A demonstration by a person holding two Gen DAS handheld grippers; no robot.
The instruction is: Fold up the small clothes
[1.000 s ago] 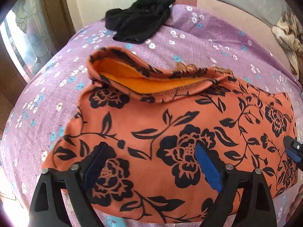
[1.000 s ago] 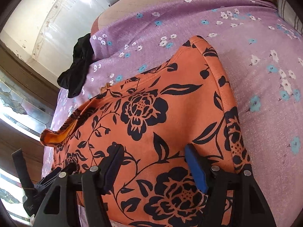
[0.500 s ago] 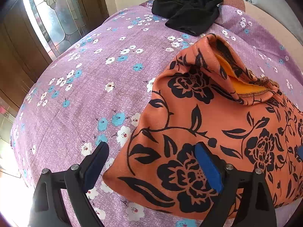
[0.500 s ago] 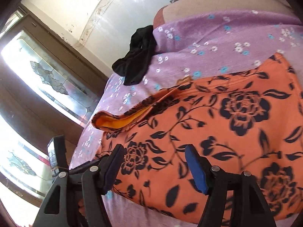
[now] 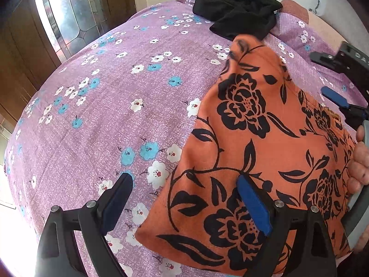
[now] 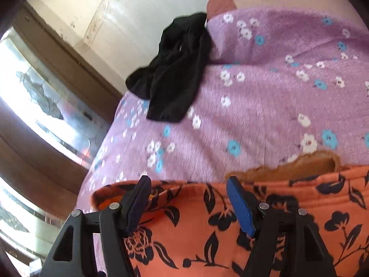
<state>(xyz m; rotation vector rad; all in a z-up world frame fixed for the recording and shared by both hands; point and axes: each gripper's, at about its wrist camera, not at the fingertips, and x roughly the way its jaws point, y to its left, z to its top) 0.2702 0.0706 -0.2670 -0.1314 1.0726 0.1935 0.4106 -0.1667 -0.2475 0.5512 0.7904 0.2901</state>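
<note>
Orange floral garment [image 5: 265,157] folded on a bed, both grippers open above it.

Cloth printed with black roses lies on the purple flowered bedspread [image 5: 120,97], its corner reaching toward a crumpled black garment [image 5: 239,7] near the far edge of the bed. The left gripper [image 5: 184,198] hangs with jaws spread wide, one finger over the bedspread, the other over the orange cloth, nothing pinched between them. The right gripper [image 6: 188,198] hovers above the garment's top hem with jaws apart and empty; from the left wrist view a hand [image 5: 361,161] holds its handle beside the fabric. A leaded glass door [image 5: 69,16] stands beyond the bed.
</note>
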